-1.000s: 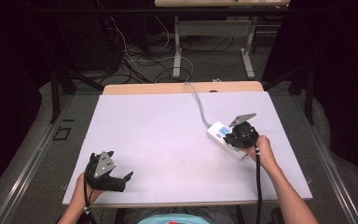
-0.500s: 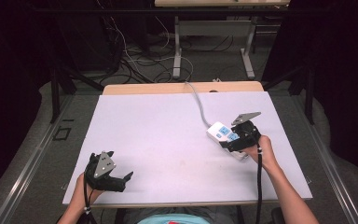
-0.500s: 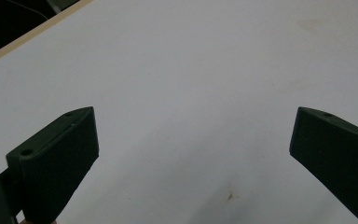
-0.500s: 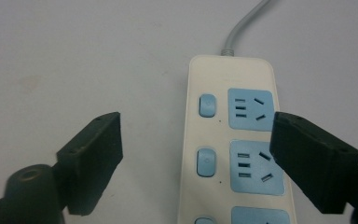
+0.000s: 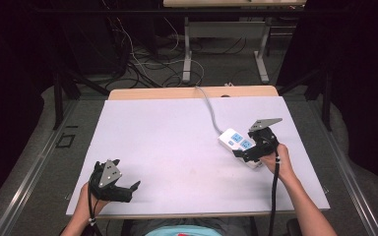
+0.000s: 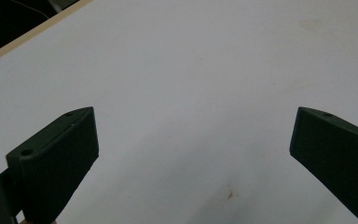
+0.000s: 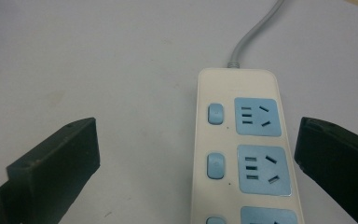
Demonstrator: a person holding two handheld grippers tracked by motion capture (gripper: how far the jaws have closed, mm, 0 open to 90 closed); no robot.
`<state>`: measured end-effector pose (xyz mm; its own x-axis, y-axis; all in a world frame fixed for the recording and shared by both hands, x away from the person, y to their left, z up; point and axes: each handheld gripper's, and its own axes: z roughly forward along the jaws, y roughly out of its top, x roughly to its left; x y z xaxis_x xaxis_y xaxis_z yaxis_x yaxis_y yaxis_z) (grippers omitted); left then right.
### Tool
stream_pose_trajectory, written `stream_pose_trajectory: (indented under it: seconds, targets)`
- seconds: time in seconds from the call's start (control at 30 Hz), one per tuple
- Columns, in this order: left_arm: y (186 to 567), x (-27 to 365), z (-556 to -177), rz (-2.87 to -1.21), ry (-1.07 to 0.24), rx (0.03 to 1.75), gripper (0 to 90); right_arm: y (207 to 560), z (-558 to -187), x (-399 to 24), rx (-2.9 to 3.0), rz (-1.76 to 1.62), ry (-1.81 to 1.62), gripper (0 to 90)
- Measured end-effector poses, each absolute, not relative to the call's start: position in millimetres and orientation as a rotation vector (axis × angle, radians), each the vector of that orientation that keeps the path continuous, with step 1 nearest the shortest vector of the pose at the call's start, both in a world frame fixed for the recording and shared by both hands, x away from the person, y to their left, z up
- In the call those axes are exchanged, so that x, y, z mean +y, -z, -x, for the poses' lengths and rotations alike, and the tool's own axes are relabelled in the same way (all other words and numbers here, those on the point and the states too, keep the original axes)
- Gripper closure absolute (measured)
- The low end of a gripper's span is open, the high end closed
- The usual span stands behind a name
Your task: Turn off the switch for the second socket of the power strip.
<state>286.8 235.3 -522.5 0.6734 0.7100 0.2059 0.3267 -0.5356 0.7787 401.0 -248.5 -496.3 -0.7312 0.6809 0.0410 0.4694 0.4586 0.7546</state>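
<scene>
High view: the right gripper [image 5: 242, 152], jaws spread wide, hovers over a white power strip [image 5: 236, 142] lying right of centre on the surface [image 5: 167, 137]; the left gripper [image 5: 128, 189], also open, rests at the near-left edge. An off-centre closure could skid the strip, its cord [image 5: 207, 105] tugging. Compared with a second ago, little has shifted.

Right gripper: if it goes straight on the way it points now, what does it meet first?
Most likely the white power strip, which lies between and ahead of the open right gripper, nearer its right-hand finger in the right gripper view. How high the fingers are above it is unclear.
</scene>
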Motion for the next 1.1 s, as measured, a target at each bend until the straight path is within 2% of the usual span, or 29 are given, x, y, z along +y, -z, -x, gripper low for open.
stream_pose_trajectory:
  seconds: [1.1]
  targets:
    - [522,237,-287,-2.15,-0.676,0.793,1.0,488,-360,-254,2.43,-0.966,-1.133,0.0]
